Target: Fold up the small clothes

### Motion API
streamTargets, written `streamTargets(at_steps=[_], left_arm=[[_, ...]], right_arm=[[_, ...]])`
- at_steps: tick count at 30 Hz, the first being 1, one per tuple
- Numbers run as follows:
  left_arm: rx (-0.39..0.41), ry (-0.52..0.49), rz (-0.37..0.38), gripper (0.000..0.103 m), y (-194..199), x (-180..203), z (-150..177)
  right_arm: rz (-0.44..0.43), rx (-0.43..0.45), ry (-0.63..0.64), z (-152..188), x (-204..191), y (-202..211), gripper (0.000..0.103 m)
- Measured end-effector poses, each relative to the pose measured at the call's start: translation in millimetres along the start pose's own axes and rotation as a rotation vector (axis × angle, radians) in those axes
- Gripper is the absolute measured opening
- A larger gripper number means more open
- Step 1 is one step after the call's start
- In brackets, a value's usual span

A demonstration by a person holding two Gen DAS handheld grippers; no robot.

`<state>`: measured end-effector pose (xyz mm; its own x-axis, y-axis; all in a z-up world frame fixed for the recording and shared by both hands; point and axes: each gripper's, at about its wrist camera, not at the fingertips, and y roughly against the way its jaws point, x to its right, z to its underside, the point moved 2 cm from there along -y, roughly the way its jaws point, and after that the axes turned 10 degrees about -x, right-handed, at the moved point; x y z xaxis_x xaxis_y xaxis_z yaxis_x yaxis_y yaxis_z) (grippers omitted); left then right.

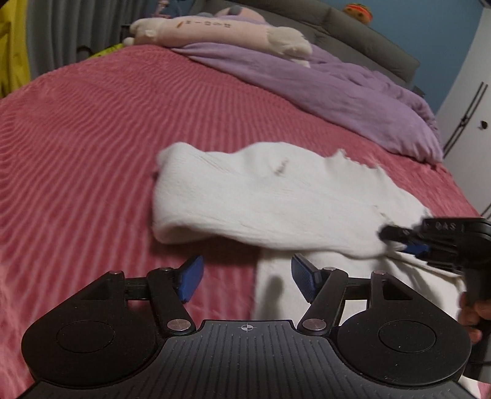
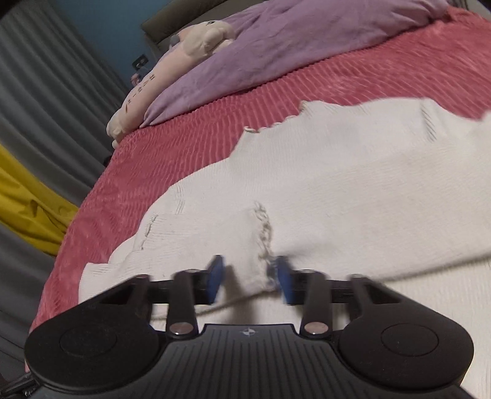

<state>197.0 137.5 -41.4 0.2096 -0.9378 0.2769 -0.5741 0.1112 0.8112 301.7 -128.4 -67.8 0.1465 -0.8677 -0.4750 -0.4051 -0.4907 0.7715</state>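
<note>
A white knitted garment (image 1: 276, 196) lies partly folded on the pink ribbed bedspread (image 1: 76, 153). Its upper layer is doubled over, with a rounded fold at the left. My left gripper (image 1: 245, 279) stands open, low over the garment's near edge, with nothing between its blue pads. My right gripper (image 1: 405, 241) is at the garment's right side, its tips closed on the edge of the upper layer. In the right wrist view a bunched ridge of the white garment (image 2: 337, 172) with a frilled seam sits between the blurred pads of the right gripper (image 2: 250, 277).
A purple duvet (image 1: 353, 92) lies crumpled along the far side of the bed, with a long pink and cream plush toy (image 1: 214, 30) on it. A grey headboard (image 1: 353, 27) is behind. Grey curtains (image 2: 46, 92) and yellow fabric (image 2: 27, 208) are past the bed's edge.
</note>
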Motion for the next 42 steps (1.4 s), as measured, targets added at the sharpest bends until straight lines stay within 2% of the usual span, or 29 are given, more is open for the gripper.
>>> streamTargets(at_steps=[1,4,8,11,14,17,18,21,24,25,28,29,30,32,35,37,42], left_arm=[[0.001,0.008,-0.007,0.069,-2.6,-0.8,-4.2],[0.017,0.014,-0.014,0.069,-2.7,-4.6,-11.6],[0.015,0.000,-0.017,0.068,-7.1,-1.7,-20.7],[0.014,-0.055,-0.033,0.068,-11.1,11.0,-26.0],[0.007,-0.073,-0.019,0.066,-17.5,20.6,-30.4],[-0.007,-0.091,-0.021,0.060,-26.7,29.0,-34.0],[-0.014,-0.096,-0.019,0.059,-29.4,31.1,-35.3],[-0.028,-0.091,0.009,0.053,-33.9,32.8,-40.0],[-0.025,-0.070,0.037,0.050,-35.3,31.0,-44.4],[-0.024,-0.062,0.037,0.046,-36.1,30.4,-45.4],[-0.028,-0.057,0.029,0.040,-39.2,32.1,-49.6],[-0.022,-0.066,0.022,0.033,-39.0,33.2,-50.4],[-0.008,-0.079,0.014,0.030,-37.5,34.5,-51.0],[0.025,-0.098,0.006,0.024,-33.4,35.5,-51.8],[0.028,-0.108,0.006,0.024,-34.2,37.9,-52.0],[0.025,-0.124,-0.005,0.025,-36.7,41.8,-50.7],[-0.006,-0.115,-0.050,0.042,-41.2,39.4,-47.4]], right_arm=[[0.003,-0.013,0.013,-1.6,-2.5,-1.3,0.008],[0.027,0.030,0.071,-3.5,-5.1,10.6,0.008],[0.095,0.188,0.093,-7.0,1.4,47.2,0.008],[0.202,0.286,0.107,-10.0,13.8,68.7,0.008],[0.312,0.335,0.102,-11.8,31.1,81.2,0.008],[0.403,0.322,0.076,-11.4,53.0,82.1,0.008],[0.396,0.298,0.054,-11.1,61.8,79.9,0.008],[0.310,0.207,-0.040,-8.0,91.1,75.6,0.010],[0.209,0.190,-0.120,-5.3,109.2,75.5,0.018],[0.181,0.187,-0.141,-3.9,113.3,74.9,0.020],[0.135,0.166,-0.162,-6.5,118.0,67.7,0.020],[0.141,0.159,-0.149,-7.2,117.4,65.6,0.013],[0.161,0.165,-0.130,-7.7,113.4,65.2,0.007],[0.229,0.226,-0.078,-8.5,103.4,72.7,0.007],[0.368,0.351,-0.016,-5.7,92.5,86.0,0.007],[0.444,0.386,0.023,-3.1,90.3,87.0,0.007],[0.507,0.326,0.064,1.4,102.2,74.3,0.007]])
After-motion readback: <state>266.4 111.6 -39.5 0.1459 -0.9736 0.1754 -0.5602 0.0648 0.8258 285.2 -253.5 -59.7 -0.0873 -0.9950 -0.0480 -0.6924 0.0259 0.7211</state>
